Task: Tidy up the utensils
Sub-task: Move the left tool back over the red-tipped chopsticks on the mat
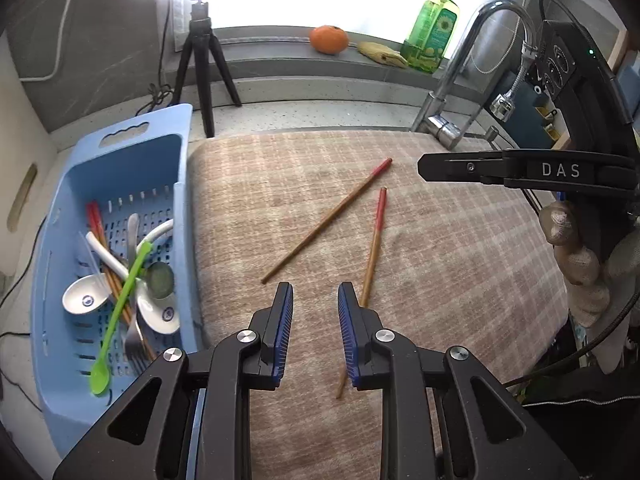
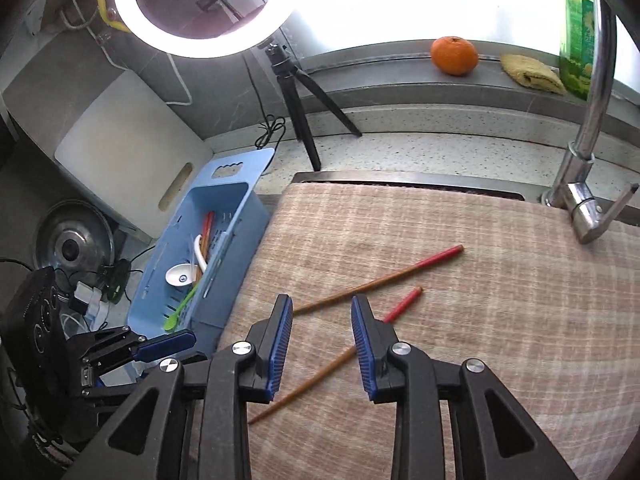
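Both tongs, left (image 1: 315,294) and right (image 2: 321,306), gape empty over chopsticks (image 1: 326,220); right one reads "DAS"

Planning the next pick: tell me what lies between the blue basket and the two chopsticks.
Only bare checked cloth lies between the blue basket and the chopsticks, shown in both wrist views.

Two close downward views, shared cloth (image 1: 440,260)

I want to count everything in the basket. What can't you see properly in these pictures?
- Right wrist view: the basket wall hides most utensils inside.
- Left wrist view: the lower chopstick passes behind the left gripper.
- Left wrist view: the fork lies partly under the green spoon.
- Right wrist view: the soap bottle is cut off at the top.
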Demonstrator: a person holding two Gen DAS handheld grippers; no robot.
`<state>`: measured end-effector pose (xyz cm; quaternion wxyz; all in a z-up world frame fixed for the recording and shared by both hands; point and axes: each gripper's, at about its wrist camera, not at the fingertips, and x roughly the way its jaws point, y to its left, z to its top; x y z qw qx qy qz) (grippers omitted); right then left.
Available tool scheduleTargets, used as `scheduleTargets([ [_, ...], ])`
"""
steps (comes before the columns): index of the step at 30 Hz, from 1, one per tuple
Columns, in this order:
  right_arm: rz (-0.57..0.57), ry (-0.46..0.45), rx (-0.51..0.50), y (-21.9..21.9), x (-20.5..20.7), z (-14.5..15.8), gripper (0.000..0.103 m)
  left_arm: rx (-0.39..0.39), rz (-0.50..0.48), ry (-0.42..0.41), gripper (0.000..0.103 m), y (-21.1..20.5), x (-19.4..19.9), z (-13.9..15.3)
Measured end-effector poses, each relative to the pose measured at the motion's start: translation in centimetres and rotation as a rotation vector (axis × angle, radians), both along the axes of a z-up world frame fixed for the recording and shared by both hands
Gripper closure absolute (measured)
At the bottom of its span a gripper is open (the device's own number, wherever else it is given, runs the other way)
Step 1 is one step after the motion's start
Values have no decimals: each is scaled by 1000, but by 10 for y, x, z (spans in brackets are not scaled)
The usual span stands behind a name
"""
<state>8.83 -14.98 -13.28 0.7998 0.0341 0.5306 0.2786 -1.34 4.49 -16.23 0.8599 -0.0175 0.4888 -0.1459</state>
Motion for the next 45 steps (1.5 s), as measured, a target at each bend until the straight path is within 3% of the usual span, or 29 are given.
scheduleTargets([
  [4,-36,35,-37,-19,3,-10,73,-10,-32,25,81,-15,3,-10],
  [9,-85,87,6,-46,5,-20,73,-39,-71,51,82,-30,10,-21],
  [21,-118,172,38,-66,2,-35,73,11,-146,178,82,-52,34,-59],
  [26,-144,209,56,-76,3,-43,73,-4,-157,211,82,-57,39,-69],
  [36,-160,231,49,-81,10,-51,73,-100,-175,212,82,-95,47,-70],
  [41,-182,254,63,-87,10,-56,73,-102,-204,231,82,-100,52,-64],
  [45,-190,259,63,-85,6,-61,73,-62,-232,196,82,-85,58,-41],
])
